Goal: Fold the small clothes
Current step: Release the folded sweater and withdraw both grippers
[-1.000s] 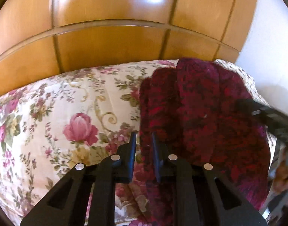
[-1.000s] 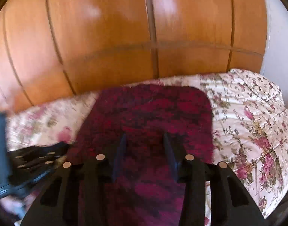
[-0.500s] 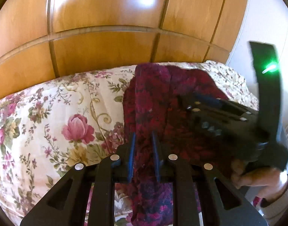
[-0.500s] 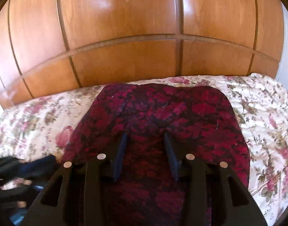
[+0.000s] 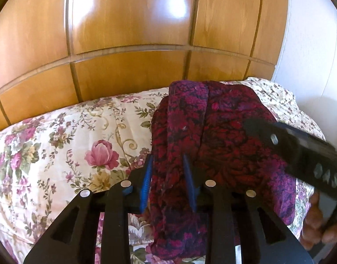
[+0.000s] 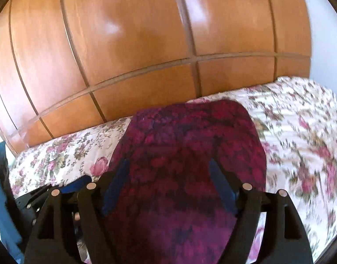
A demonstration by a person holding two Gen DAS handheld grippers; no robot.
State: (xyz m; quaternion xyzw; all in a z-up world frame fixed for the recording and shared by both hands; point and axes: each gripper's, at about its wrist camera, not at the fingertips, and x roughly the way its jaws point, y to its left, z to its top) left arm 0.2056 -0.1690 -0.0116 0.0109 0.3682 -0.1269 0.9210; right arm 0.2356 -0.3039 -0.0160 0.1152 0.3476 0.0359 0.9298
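Note:
A dark red and black patterned garment (image 5: 223, 145) lies on the floral bedspread (image 5: 69, 149). Its left edge is bunched and runs between the fingers of my left gripper (image 5: 168, 167), whose jaws stand partly apart with the cloth between them. In the right wrist view the same garment (image 6: 190, 154) fills the middle. My right gripper (image 6: 169, 169) is wide open over it, holding nothing. The right gripper also shows in the left wrist view (image 5: 300, 151) as a black body over the garment's right side.
A wooden panelled headboard (image 5: 135, 44) rises behind the bed. A white wall (image 5: 311, 55) is at the right. The bedspread (image 6: 300, 132) extends to the right of the garment. The person's hand (image 5: 318, 226) shows at lower right.
My left gripper's jaws have opened wider around the bunched edge. My right gripper has opened much wider and swung, its view blurred.

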